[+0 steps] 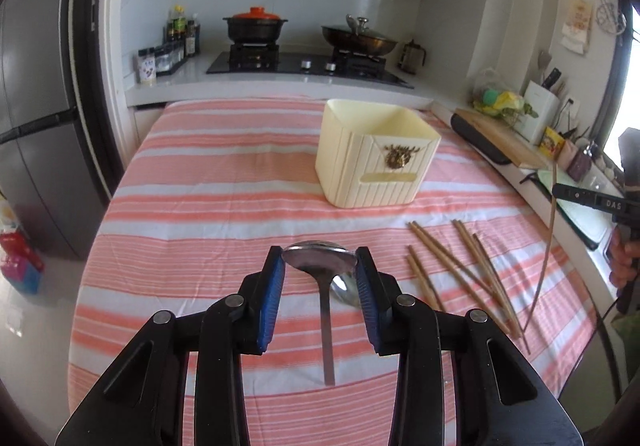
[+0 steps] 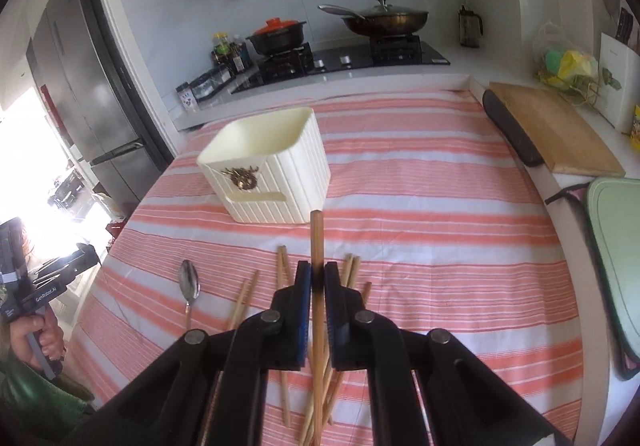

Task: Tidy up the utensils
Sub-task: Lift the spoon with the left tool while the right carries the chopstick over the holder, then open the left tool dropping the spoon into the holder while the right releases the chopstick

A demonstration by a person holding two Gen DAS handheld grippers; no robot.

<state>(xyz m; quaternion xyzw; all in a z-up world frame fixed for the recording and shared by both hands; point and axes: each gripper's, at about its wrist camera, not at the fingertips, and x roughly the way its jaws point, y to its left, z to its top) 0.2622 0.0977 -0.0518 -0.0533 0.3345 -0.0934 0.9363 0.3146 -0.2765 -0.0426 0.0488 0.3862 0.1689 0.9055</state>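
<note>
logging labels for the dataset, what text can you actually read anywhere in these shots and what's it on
"DAS": white letters on the black body of the right gripper, seen at the right edge of the left wrist view.
"GenRobot.AI": white print on the body of the left gripper, seen at the left edge of the right wrist view.
Seasoning jars and bottles, yellow packet, wall hanging: print too small or blurred to read.

This is a home kitchen: far back a stove [image 1: 308, 63] holds a black pot with an orange lid [image 1: 255, 25] and a pan [image 1: 360, 37], a big fridge [image 1: 32, 117] stands left, and a cutting board [image 2: 556, 129] lies right.
</note>
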